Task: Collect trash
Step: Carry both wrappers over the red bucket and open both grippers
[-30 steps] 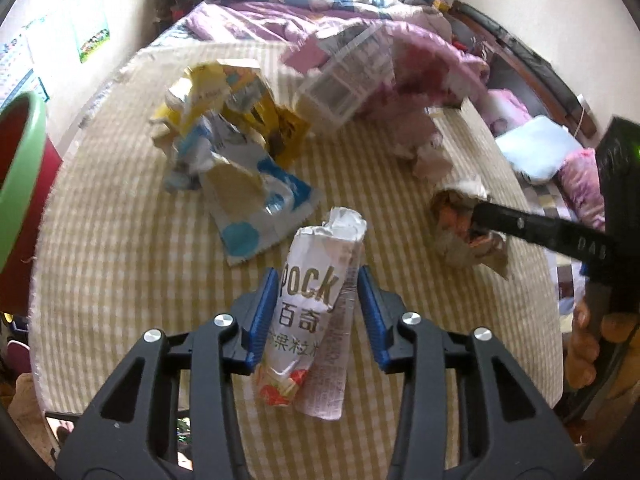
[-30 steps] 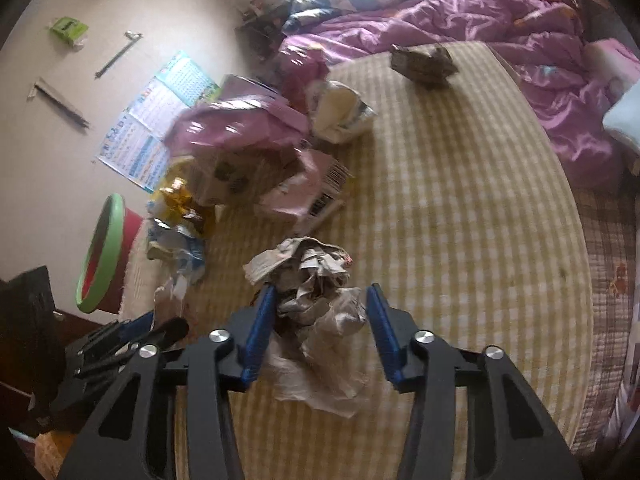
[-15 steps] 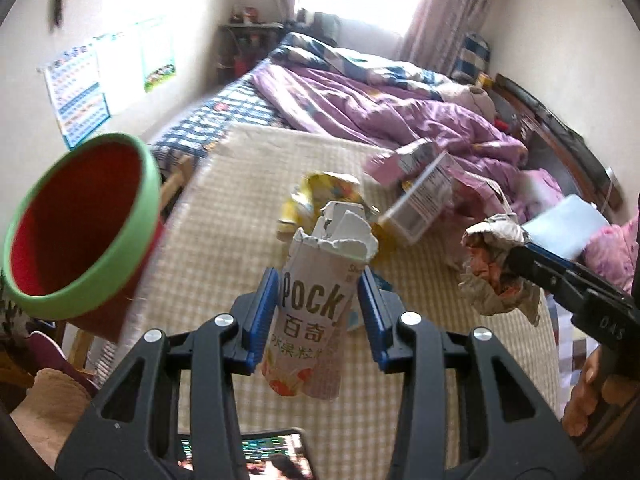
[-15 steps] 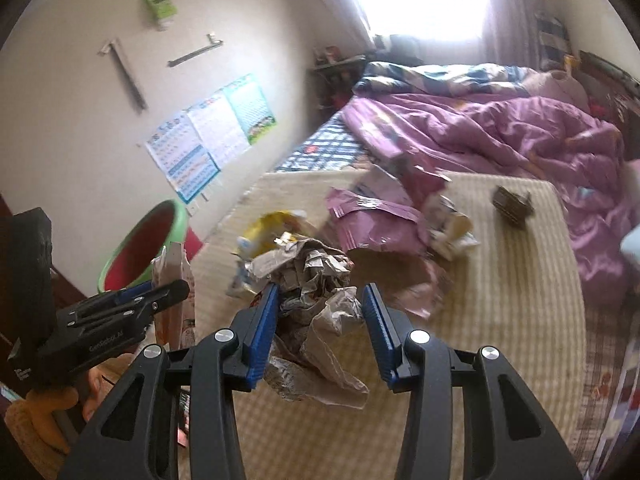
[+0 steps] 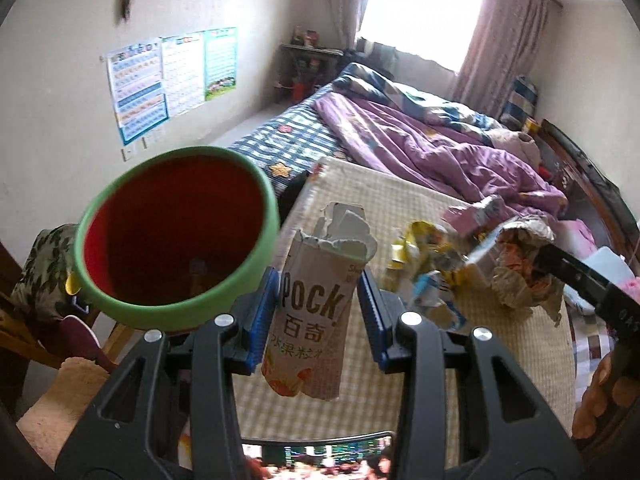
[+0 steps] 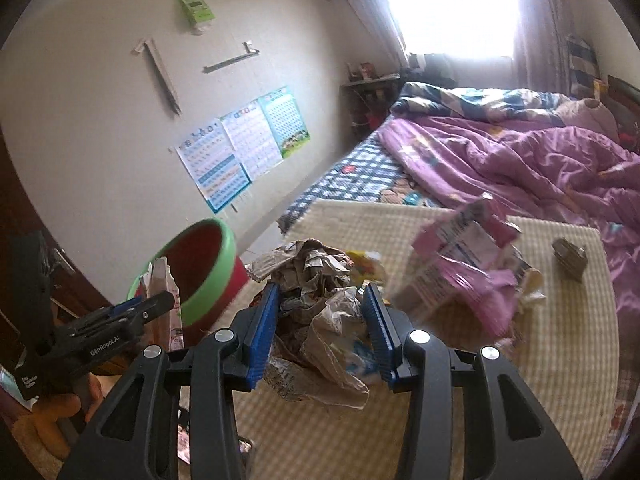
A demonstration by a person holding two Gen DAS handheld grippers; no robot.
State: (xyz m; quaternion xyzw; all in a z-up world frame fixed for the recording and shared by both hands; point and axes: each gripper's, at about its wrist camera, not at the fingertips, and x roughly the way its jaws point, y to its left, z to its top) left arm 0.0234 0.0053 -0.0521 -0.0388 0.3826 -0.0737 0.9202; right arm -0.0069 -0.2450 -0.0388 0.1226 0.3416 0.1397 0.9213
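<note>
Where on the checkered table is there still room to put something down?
The near right part of the yellow checkered tablecloth is bare, between the pink torn carton pile and the table edge. It is crowded around that pile and the yellow wrappers. A small brown crumpled box sits at the far right corner.

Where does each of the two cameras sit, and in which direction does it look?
Left wrist: sits on the left gripper, looking along its fingers at the Pocky box it clamps and the red bin; the person's right hand shows.
Right wrist: sits on the right gripper, looking over the crumpled paper it clamps; the left hand shows.
Shared: bin, bed, checked mat, wall posters, each other's gripper.
</note>
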